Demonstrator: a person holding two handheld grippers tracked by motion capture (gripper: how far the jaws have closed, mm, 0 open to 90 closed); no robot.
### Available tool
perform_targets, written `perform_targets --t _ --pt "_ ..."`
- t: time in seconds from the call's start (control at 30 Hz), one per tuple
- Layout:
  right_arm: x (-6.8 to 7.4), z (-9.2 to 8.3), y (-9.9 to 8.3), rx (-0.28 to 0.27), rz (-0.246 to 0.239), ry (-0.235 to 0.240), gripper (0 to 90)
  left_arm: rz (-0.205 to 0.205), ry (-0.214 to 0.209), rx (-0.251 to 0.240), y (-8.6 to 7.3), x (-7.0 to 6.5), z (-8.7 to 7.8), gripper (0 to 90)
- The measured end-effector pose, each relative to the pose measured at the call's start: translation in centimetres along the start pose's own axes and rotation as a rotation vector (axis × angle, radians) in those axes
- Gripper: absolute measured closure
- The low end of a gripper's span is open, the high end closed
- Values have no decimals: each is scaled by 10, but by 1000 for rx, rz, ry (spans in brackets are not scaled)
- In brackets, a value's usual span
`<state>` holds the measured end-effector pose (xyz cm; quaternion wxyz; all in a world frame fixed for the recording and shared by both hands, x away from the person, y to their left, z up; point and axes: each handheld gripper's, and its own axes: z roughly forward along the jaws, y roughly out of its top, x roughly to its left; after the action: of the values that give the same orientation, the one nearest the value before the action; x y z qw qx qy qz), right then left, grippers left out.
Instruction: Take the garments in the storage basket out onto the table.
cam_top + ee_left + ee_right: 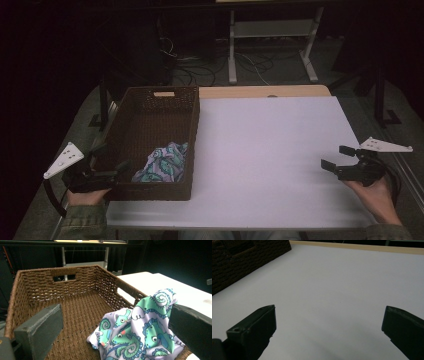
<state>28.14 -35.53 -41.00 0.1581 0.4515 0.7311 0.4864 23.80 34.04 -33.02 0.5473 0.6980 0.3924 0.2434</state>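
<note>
A brown woven basket (150,107) stands on the left part of the white table (270,150). In its near right corner lies a crumpled cloth (164,162) printed with green seahorses on pale purple, which the left gripper view shows heaped against the basket wall (135,330). My left gripper (111,159) hangs open over the basket's near left corner, jaws wide apart, nothing between them. Over the table's right edge my right gripper (336,157) is open too, pointing left across bare tabletop (332,290).
The basket (82,290) has a handle slot in its far wall. A wooden strip (265,91) runs along the table's far edge. Beyond it stand a white desk frame (272,45) and floor cables (195,70). The basket's side (242,262) appears far left in the right gripper view.
</note>
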Motion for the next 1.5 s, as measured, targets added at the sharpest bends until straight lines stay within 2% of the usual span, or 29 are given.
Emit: perform_targets --t 0.3,0.63,0.97,1.5 --pt "-1 0 0 0 1 2 0 26 -19 38 9 -3 6 0" --pt "0 0 0 0 -1 7 0 36 -70 81 19 -3 13 0" --pt "1 1 0 4 -7 9 0 77 -136 190 30 -5 29 0" --pt "1 2 0 10 -14 11 0 123 -214 343 31 -17 64 0"
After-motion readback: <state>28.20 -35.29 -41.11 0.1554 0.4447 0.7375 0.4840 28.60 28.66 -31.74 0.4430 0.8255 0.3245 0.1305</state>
